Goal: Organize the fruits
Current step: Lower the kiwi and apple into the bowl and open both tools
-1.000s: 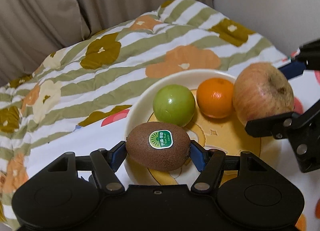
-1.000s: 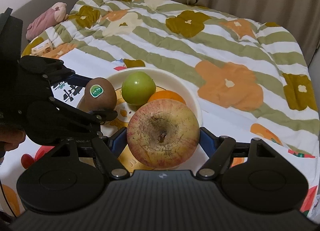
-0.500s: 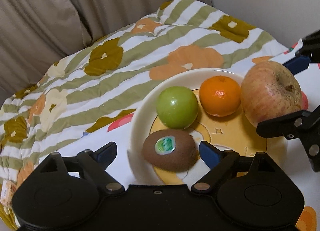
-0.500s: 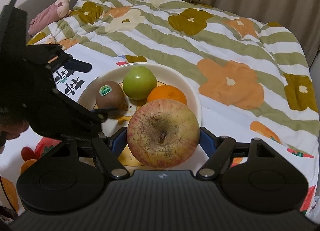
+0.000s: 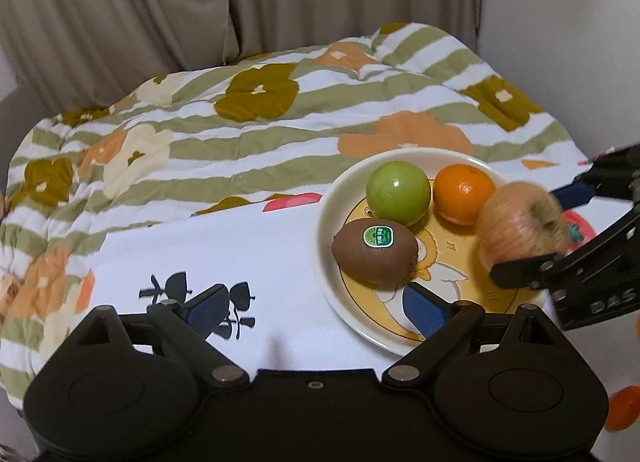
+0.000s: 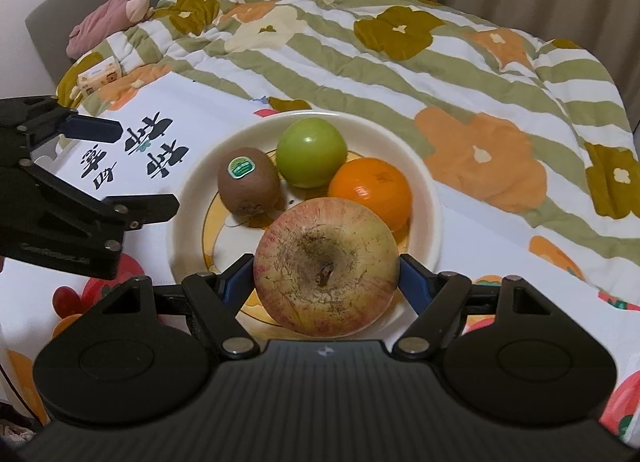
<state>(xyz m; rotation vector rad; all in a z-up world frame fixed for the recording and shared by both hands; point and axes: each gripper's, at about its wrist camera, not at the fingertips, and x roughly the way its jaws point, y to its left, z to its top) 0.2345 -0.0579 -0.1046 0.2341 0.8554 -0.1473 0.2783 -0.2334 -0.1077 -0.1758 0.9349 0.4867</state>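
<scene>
Released, the kiwi (image 5: 375, 252) rests on the plate (image 5: 326, 217) beyond the spread left gripper (image 5: 320, 308); right gripper (image 6: 326, 282) clamps the apple (image 6: 326, 272), seemingly above it.

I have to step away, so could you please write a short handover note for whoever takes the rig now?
Left gripper: open, empty, off the plate's left edge.
Right gripper: shut on the apple, over the plate's near side.
Done: kiwi, green fruit and orange lie in the plate.
Left: set the apple down and release it.
</scene>
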